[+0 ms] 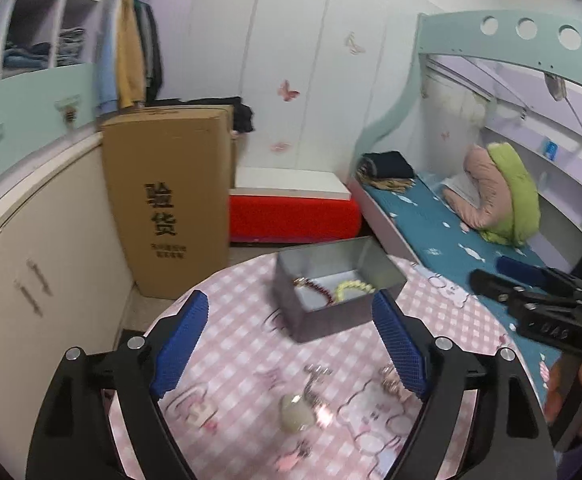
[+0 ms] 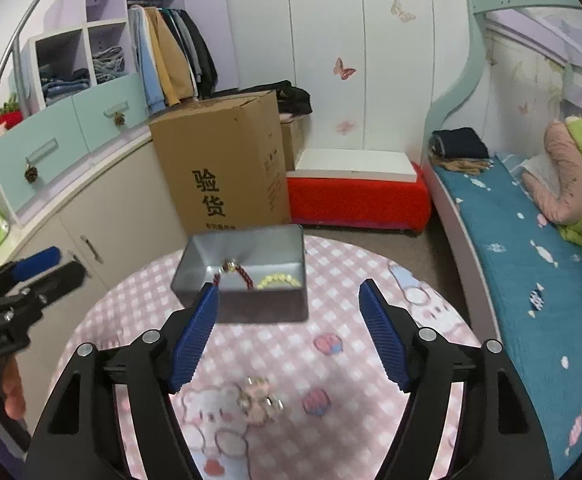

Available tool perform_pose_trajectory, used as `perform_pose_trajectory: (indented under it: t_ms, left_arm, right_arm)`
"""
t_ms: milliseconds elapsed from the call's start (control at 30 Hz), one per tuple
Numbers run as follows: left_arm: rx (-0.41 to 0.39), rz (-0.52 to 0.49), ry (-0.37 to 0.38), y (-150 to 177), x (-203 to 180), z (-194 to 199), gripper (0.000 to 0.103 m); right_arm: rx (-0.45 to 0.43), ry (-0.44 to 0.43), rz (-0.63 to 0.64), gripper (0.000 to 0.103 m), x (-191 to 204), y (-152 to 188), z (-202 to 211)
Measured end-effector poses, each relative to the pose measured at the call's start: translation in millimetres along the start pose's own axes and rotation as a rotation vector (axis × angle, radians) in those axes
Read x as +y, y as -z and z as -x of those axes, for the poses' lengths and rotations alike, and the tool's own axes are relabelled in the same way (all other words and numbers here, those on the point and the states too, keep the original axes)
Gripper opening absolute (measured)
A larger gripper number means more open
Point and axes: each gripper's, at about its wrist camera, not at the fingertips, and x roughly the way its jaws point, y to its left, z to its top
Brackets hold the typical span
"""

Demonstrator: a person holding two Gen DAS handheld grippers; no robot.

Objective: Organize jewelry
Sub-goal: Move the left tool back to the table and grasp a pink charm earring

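- Two grippers, left gripper (image 1: 289,312) and right gripper (image 2: 289,300), gape wide, empty.
- Open tin box (image 2: 247,304) lies crosswise near the table's (image 2: 371,280) far edge, bare cloth around.

White wardrobe (image 2: 331,60), bunk bed (image 2: 531,240) (teal bedding), cardboard box (image 2: 223,168).

Two wrist fisheyes, both above the round table (image 1: 431,312), angled down and forward toward the wardrobe wall. Left cam sits left of the metal box (image 1: 331,280), near it; the right gripper (image 1: 491,276) shows at its right edge. Right cam looks at the box (image 2: 247,276) more squarely; the left gripper (image 2: 51,266) shows at its left edge. Shared: table, box, cardboard carton (image 1: 167,192), bed (image 1: 451,232).
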Motion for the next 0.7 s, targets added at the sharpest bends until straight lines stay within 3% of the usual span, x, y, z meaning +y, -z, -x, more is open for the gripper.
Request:
perform_pose_trajectory:
  t_ms: [167,333,700]
  left_arm:
    - [0.049,-0.01,-0.016,35.3,3.5,7.0,0.081]
    - [0.157,-0.002,0.014,75.9,4.4,-5.5,0.081]
    - [0.267,-0.048,-0.018,118.7,1.7,-28.3,0.081]
  right_arm:
    - [0.037,0.017,-0.006,0.074,-1.6,27.9,6.4]
    - [0.106,0.016,-0.019,0.074,1.3,56.2,-4.6]
    - [0.222,0.024,-0.033,0.074,6.1,101.5,-28.4]
